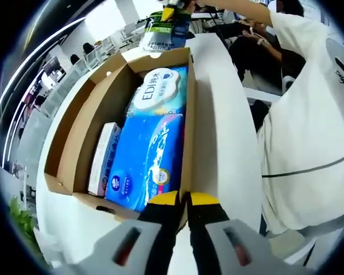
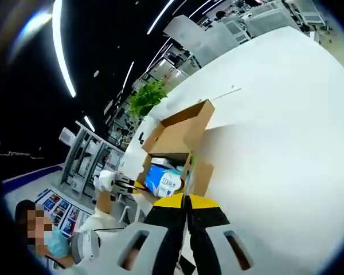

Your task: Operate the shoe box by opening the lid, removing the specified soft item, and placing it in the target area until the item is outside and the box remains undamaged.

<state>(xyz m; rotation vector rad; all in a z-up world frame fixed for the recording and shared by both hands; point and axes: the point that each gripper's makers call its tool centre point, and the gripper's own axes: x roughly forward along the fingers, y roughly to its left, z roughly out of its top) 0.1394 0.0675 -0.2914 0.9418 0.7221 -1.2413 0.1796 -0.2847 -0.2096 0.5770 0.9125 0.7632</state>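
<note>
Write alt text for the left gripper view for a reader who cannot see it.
An open cardboard box on a white table holds a blue soft pack, a white-labelled pack beyond it and a slim carton beside it. The left gripper, jaws together, sits at the box's near edge; a person in white stands alongside.

Blue tissue pack (image 1: 146,157) inside shoe box (image 1: 86,123): near end hidden behind box front wall and left gripper (image 1: 183,199) jaw tips. Slim white-pink packet (image 1: 102,157) beside blue pack: label too small to read, lower part sunk behind box wall. Green-white pack (image 1: 163,28) beyond box far end: top cut by picture edge, print blurred. Person's white sleeve (image 1: 309,132) right of box: cut by edge. Right gripper view: box contents (image 2: 163,179) mostly hidden by box walls, print unreadable. Plant (image 2: 146,97) beyond box blurred.
</note>
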